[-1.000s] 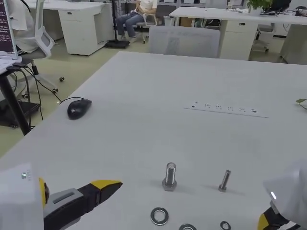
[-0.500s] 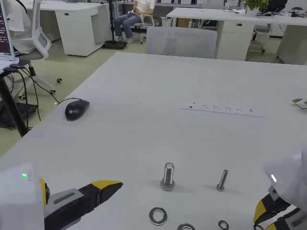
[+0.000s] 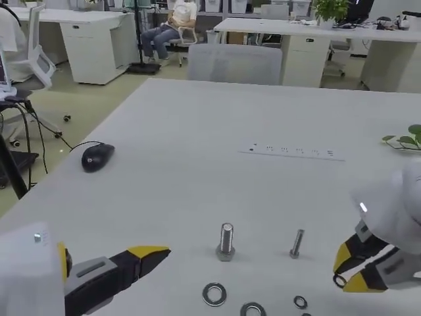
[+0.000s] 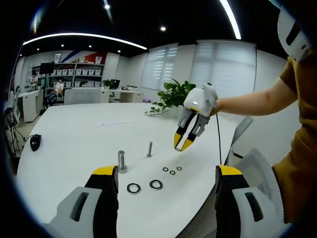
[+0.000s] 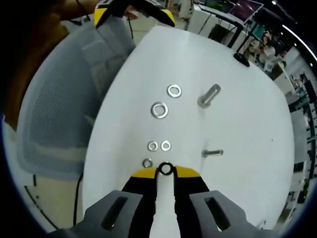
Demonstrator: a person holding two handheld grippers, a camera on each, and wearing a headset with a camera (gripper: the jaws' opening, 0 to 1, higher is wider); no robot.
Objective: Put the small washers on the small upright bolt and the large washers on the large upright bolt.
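Small washer | clamped in right claw tips | left claw wide apart | one large washer cut by frame edge

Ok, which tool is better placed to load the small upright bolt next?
Right. The right tool pinches a small washer at its tips and hovers near the small bolt. The left tool is open, empty, and sits on the far side of the large bolt.

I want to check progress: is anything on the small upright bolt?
Nothing is on the small bolt; its shank and top are bare. The right gripper holds one small washer. Nothing covers the bolt.
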